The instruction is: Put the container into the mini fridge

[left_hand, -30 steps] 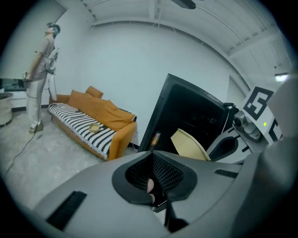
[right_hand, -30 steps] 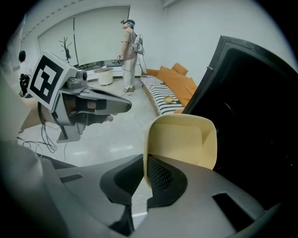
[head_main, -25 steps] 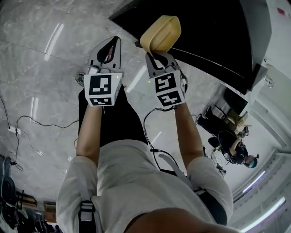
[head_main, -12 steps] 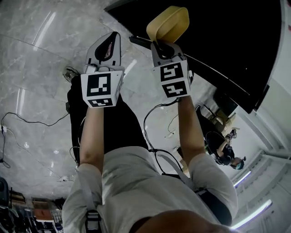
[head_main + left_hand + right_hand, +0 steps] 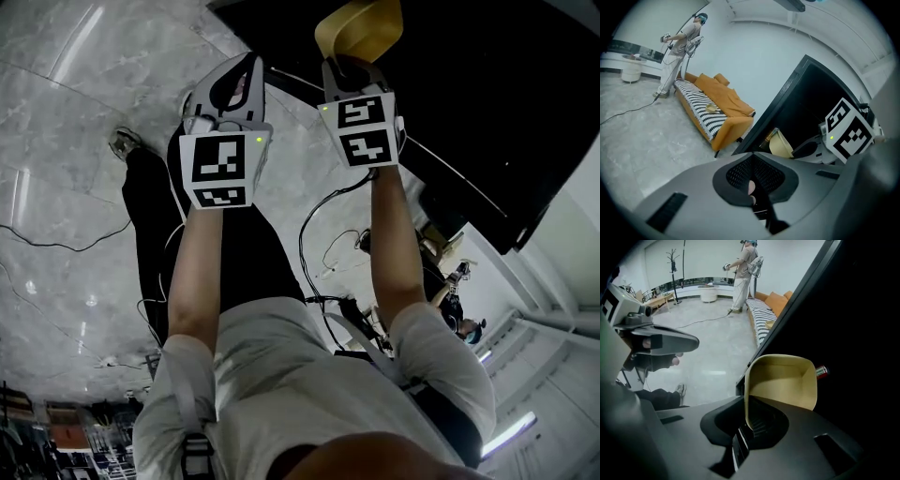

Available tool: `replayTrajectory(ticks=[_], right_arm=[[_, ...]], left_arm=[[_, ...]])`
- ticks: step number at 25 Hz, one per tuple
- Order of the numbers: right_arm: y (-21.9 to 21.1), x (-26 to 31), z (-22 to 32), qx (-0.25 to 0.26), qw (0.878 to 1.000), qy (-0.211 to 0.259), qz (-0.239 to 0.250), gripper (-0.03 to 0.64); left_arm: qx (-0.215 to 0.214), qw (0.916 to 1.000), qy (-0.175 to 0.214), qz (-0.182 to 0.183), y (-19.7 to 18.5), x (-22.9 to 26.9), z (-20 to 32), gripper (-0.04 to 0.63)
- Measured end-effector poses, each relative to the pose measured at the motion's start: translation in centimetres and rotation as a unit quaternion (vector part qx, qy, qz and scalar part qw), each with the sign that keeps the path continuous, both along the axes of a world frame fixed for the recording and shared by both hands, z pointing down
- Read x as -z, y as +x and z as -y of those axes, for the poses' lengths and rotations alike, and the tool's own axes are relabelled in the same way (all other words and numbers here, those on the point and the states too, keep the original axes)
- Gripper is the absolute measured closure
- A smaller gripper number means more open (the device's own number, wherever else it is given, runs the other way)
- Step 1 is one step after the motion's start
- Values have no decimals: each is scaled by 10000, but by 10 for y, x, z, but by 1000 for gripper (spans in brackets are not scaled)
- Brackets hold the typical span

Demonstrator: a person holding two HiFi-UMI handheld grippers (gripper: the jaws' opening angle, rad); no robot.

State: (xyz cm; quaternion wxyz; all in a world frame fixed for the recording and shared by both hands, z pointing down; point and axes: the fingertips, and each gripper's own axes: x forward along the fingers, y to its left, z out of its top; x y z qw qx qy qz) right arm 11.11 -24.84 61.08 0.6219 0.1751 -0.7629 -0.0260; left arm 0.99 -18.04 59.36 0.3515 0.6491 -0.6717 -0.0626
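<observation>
Transport of the container toward the fridge is the step in hand, as I judge it; the placing is not yet done.

Head view: the right gripper (image 5: pixel 349 67) holds the beige container (image 5: pixel 360 22) by its wall, out in front of the dark opening of the mini fridge (image 5: pixel 487 112). The left gripper (image 5: pixel 247 67) is just beside it, over the marble floor (image 5: pixel 75 141), and carries nothing. Compared with one second ago, both grippers have gone forward. The container, which was then at the edge of the black opening, is now well over it, and the grip looks the same.

Left gripper view: the jaws of the left gripper (image 5: pixel 751 174) are pressed together with nothing between them. The container (image 5: pixel 781 145) shows to the right, against the fridge (image 5: pixel 806 98). Far behind are an orange sofa (image 5: pixel 723 108) and another person (image 5: pixel 677 40).

Right gripper view: the jaws of the right gripper (image 5: pixel 747 420) are clenched on the near wall of the container (image 5: pixel 783 379), whose open mouth faces the camera. It hangs in the air before the black inside of the fridge (image 5: pixel 855 333), where a small red thing (image 5: pixel 821 371) shows, perhaps a can.

The next move, I think, calls for pushing the container deeper, finding a free shelf beside that red thing, setting it down level, and only then loosening the jaws.
</observation>
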Motion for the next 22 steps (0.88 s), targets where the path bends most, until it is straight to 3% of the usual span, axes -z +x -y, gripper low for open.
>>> replayTrajectory(ticks=[10, 22], right_arm=[[14, -38, 46, -201, 9989, -267, -334, 572], [18, -52, 82, -25, 9974, -77, -723, 572]], left_arm=[[-183, 9996, -103, 198, 16, -9, 10, 583], [-239, 9994, -71, 255, 23, -5, 20, 583]])
